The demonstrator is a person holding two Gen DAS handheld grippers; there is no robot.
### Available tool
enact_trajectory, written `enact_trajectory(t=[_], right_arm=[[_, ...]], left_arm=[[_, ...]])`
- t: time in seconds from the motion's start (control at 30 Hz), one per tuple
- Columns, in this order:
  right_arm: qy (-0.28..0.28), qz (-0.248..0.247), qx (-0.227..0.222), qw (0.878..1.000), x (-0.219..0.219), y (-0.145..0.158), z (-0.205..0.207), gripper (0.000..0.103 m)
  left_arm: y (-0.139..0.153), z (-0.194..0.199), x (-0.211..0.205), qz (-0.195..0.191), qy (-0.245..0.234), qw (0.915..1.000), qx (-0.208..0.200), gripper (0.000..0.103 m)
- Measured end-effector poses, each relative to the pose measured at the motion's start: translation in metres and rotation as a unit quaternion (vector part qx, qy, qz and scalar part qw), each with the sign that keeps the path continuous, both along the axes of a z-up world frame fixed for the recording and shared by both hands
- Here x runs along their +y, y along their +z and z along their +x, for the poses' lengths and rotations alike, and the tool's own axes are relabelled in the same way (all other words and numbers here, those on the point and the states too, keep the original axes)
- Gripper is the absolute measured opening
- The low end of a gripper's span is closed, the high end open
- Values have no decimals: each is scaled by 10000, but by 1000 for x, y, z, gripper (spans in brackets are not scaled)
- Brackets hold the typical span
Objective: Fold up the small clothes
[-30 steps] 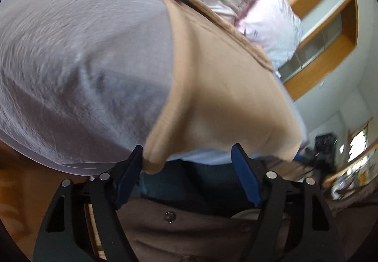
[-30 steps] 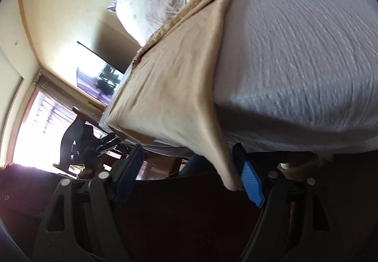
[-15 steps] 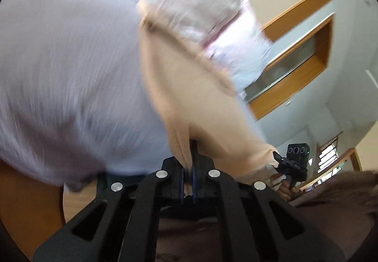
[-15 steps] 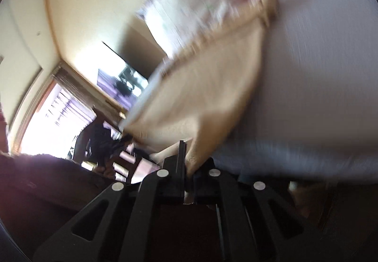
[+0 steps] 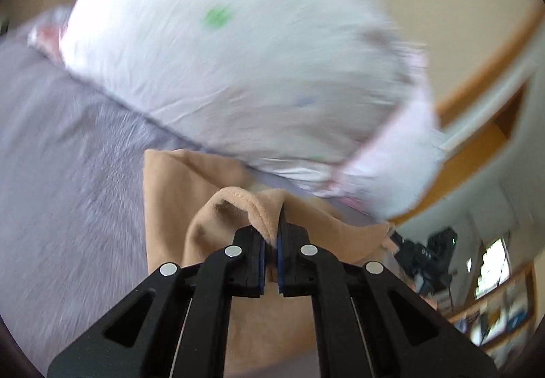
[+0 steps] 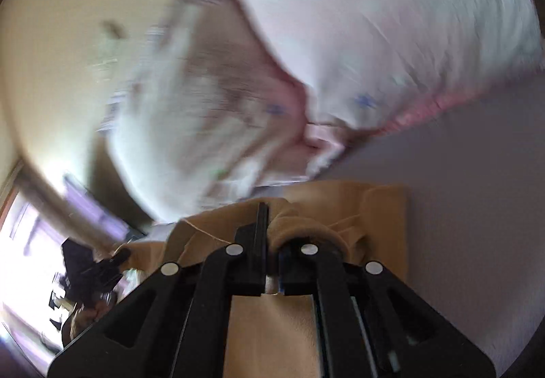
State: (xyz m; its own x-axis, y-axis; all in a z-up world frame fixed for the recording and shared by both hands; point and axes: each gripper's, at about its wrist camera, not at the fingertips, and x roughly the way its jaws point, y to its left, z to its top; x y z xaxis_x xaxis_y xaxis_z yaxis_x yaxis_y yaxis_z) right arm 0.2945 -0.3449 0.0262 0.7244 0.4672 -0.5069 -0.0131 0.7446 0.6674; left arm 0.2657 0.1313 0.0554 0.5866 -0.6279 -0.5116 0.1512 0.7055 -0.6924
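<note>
Both grippers (image 5: 270, 241) (image 6: 272, 238) clamped on tan garment (image 5: 163, 207).

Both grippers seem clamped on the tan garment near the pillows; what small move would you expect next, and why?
Probably lowering both corners onto the far part of the tan garment and letting go. The left gripper and right gripper are each shut on a bunched hem, already carried up close to the pillow, above cloth lying on the bed sheet.

Two matte black handheld grippers

The left gripper (image 5: 271, 241) is showing angular black linkage arms with triangular cut-outs, four round silver pin heads and blue pads lining its fingers; the right gripper (image 6: 272, 241) is showing the same black arms, silver pins and blue pad.
</note>
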Motion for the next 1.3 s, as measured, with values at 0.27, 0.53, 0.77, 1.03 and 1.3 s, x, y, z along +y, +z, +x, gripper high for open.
enact_trajectory(t=[0.27,0.53,0.77,1.03,1.3], right_arm=[[-295,366,865,9951,-4,-40,56,34],[173,-97,266,9994,15,-2,24,67],[1198,-146,8,9927,56,0,13,56],[857,-755,812,9901,113,-10,87,63],[929,-1032,772,9873,95,-2,50,73]], left_arm=[[-42,35,17,-487,514,9955,624,4],[-33,4,60,-904,1087,9876,689,69],[-35,-38,58,-551,579,9921,969,69],[-27,-47,30,-190,186,9955,904,70],[-32,-66,45,160,22,9941,1075,73]])
